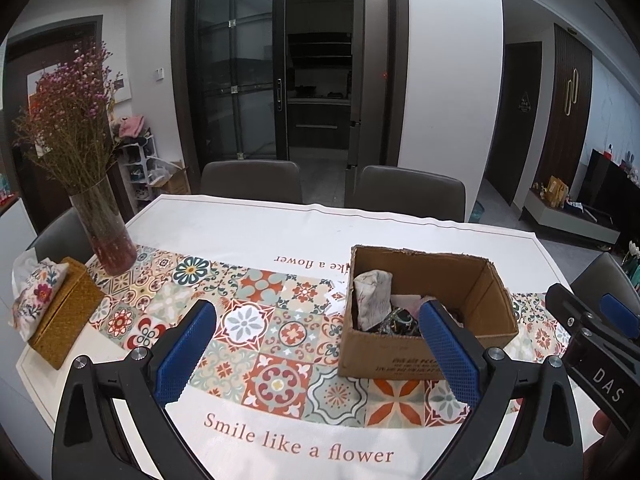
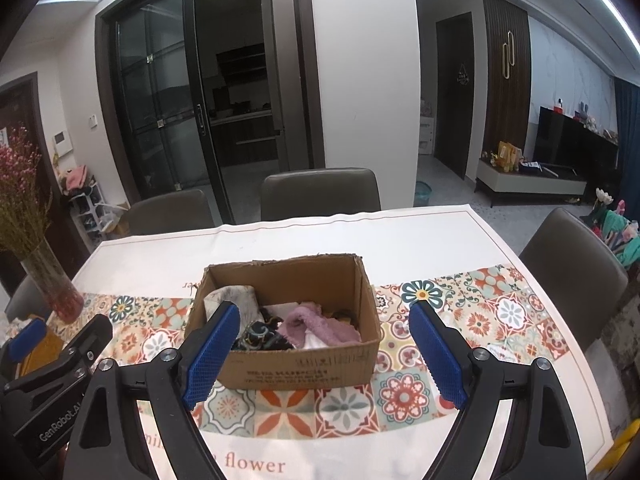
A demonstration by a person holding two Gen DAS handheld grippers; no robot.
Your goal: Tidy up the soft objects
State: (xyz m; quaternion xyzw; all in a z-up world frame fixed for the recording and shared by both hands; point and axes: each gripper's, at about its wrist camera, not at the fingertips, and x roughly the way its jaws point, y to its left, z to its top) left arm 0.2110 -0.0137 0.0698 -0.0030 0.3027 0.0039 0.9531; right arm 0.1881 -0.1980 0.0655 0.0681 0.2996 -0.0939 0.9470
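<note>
**Both tools clear of the filled box**

The cardboard box (image 2: 288, 320) sat mid-counter on the tiled runner, toward the right edge, holding the soft items, a pink fuzzy cloth (image 2: 316, 324) uppermost. The left tool (image 1: 316, 354) and right tool (image 2: 324, 354) stood spread and empty. Any tidying would best begin from above, pressing bulging cloth below the rim.

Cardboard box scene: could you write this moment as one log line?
left gripper: open, empty | right gripper: open, empty | box: holds cloths | table: no loose cloths
</note>
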